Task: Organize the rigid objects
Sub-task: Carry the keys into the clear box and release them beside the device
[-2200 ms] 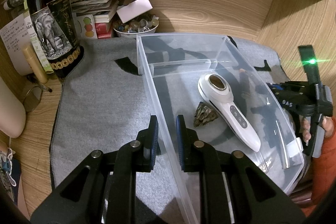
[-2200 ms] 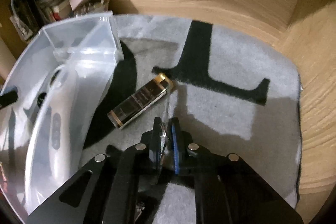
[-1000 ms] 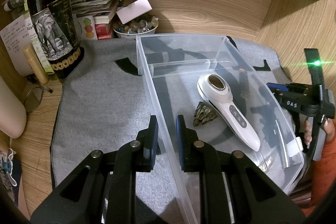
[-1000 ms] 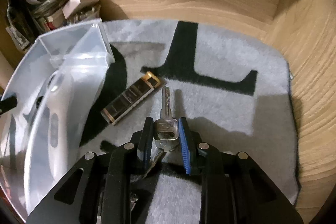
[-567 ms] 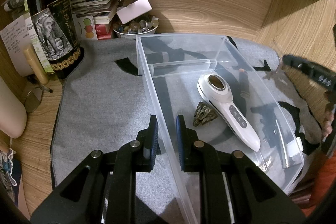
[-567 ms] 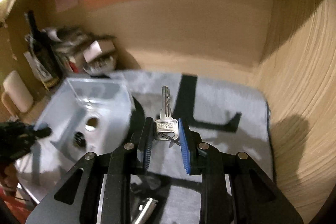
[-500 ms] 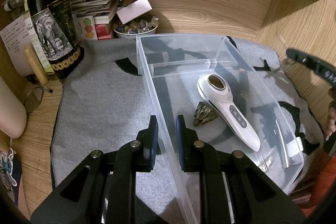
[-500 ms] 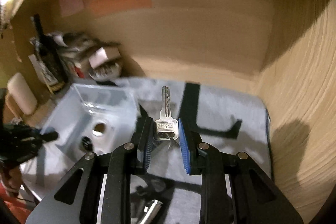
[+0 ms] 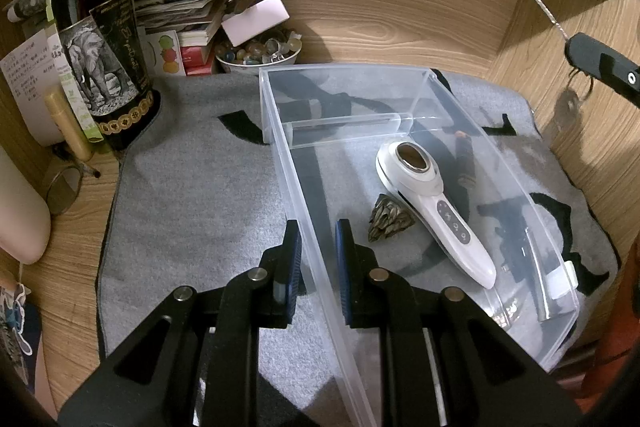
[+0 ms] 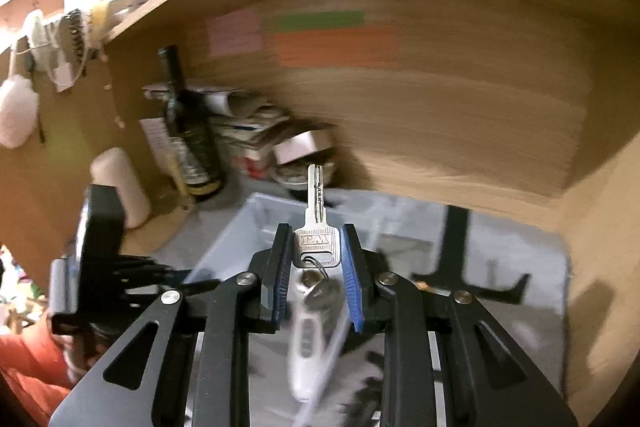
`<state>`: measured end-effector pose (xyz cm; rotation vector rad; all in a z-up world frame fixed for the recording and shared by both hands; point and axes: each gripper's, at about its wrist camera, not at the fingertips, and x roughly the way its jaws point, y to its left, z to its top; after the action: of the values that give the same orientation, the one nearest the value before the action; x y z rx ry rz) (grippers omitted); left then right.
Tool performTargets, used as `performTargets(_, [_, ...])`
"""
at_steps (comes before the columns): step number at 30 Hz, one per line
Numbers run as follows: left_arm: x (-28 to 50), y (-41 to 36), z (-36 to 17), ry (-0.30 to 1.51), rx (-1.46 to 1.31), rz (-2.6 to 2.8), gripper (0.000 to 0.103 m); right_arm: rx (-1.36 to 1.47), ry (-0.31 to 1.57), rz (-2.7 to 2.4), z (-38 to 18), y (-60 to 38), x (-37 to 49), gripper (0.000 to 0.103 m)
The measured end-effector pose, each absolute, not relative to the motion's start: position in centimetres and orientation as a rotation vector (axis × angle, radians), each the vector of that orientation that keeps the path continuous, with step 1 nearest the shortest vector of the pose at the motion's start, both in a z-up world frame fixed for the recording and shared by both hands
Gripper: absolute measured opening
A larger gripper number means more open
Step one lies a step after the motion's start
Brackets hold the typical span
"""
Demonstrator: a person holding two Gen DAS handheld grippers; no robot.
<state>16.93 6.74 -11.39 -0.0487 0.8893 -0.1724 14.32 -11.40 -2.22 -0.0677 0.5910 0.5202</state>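
Note:
My right gripper (image 10: 316, 239) is shut on a silver key (image 10: 316, 223), blade pointing up, with a key ring (image 10: 320, 287) hanging below, held high above the clear plastic bin (image 10: 256, 219). In the left wrist view it shows at the far right (image 9: 600, 61), with the key blade (image 9: 544, 9) sticking out. My left gripper (image 9: 318, 239) is shut on the bin's left wall (image 9: 316, 239). Inside the bin lie a white handheld device (image 9: 432, 203) and a small brown spiky object (image 9: 388, 217). A dark lighter (image 9: 464, 163) lies on the mat beyond the bin's right wall.
A grey felt mat (image 9: 200, 195) covers the wooden desk. A wine bottle (image 9: 100, 39), stacked papers and boxes (image 9: 188, 23) and a bowl of stones (image 9: 260, 51) stand at the back left. Wooden walls close the back and right.
My right gripper has lifted the key off the mat and swung it up and left, over the bin. The left gripper and the bin have not moved.

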Motion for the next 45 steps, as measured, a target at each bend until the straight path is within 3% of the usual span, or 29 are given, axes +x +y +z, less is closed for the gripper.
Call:
performTargets(22, [16.8,6.7,-11.4,0.886,-0.055,-0.178,0.016,-0.189,0.852,0.576,-9.6,-6.5,16.9,0.022])
performTargets(29, [16.9,6.8,-11.4,0.887,-0.054,-0.176,0.016,-0.203,0.809,0.58,-8.8,-6.6,16.2,0.023])
performTargets(45, [16.9,6.7,-11.4,0.887,-0.053,-0.175,0.016,-0.135,0.639,0.416,-3.2,-11.7,15.1,0.039])
